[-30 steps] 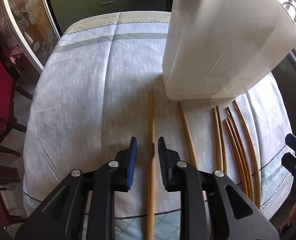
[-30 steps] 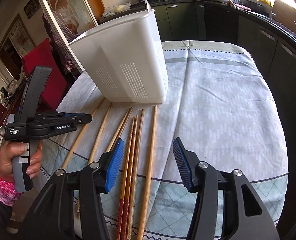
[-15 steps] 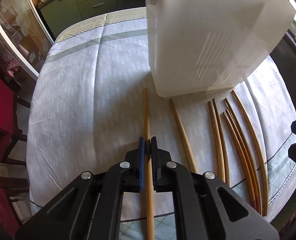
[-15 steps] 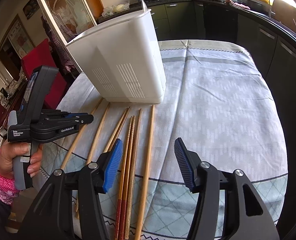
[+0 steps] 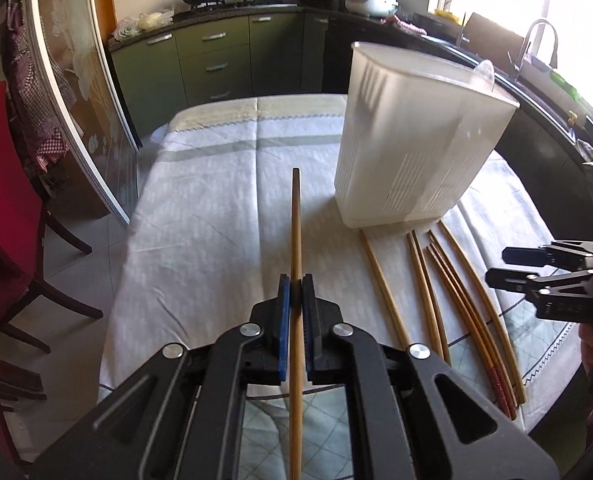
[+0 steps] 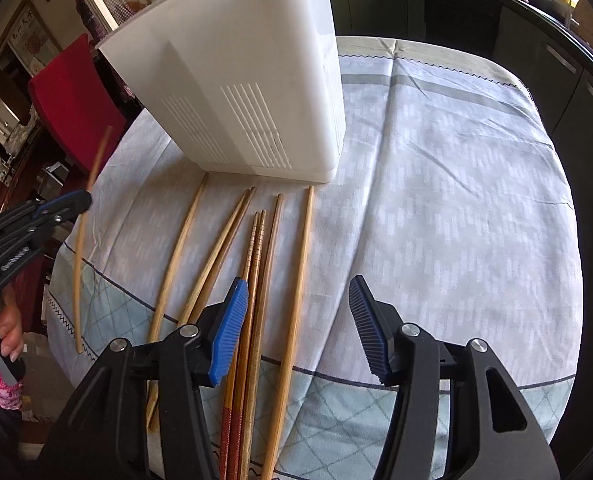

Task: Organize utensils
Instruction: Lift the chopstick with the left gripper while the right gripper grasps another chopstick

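Left claw (image 5: 295,294) clamped tight on one stick (image 5: 295,236), held up off the surface (image 5: 200,216), tip pointing ahead, left of the white bin (image 5: 412,140). Right claw (image 6: 298,320) spread wide, gripping nothing, hanging over the other sticks (image 6: 256,280). Those lying flat side by side on the cloth, tips near the bin's base. Bin standing upright on the surface.

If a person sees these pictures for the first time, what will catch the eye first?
First, the left gripper, shut on one wooden chopstick lifted above the table. Next, the tall white utensil holder standing on the tablecloth. Before it lies a row of chopsticks, with the open right gripper above them.
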`<state>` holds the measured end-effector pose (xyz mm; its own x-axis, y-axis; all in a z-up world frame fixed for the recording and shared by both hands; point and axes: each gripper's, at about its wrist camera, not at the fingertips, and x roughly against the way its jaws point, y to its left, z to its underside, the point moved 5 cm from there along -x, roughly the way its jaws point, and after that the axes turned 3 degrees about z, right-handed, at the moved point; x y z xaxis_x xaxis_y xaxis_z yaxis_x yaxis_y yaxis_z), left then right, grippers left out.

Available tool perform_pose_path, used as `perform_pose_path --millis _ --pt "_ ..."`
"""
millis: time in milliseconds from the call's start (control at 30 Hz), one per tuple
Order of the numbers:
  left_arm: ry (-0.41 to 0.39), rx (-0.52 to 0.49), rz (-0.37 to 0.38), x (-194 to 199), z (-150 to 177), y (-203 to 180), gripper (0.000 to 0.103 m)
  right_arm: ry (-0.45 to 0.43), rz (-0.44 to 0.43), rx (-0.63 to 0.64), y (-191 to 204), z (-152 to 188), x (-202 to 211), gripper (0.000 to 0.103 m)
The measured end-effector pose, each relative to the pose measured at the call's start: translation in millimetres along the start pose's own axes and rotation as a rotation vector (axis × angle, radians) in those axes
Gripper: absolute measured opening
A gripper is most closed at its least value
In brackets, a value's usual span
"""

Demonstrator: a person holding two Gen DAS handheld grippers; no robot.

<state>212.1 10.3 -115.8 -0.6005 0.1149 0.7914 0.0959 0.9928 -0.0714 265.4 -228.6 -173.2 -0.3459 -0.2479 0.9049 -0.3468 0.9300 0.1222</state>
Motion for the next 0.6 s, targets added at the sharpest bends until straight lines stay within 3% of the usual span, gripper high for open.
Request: perform_pose_path --millis 133,367,433,500,600 --pt "-0.079 0.007 0.023 32 1 5 0.006 0.032 0.059 0.016 3 -8 -17 0.043" --pt "-0.136 -0.022 0.051 57 5 0 0.006 0.053 0.137 0.069 16 -14 -33 0.031" --pt "-0.139 -0.025 0.060 60 7 -3 0.006 0.056 0.143 0.083 18 -15 -34 0.025" --pt "-0.146 -0.031 0.063 62 8 -5 0.006 0.059 0.147 0.098 19 -13 -33 0.008" --pt "-0.148 -0.035 0.067 63 9 -7 0.006 0.054 0.154 0.115 20 -7 -30 0.007"
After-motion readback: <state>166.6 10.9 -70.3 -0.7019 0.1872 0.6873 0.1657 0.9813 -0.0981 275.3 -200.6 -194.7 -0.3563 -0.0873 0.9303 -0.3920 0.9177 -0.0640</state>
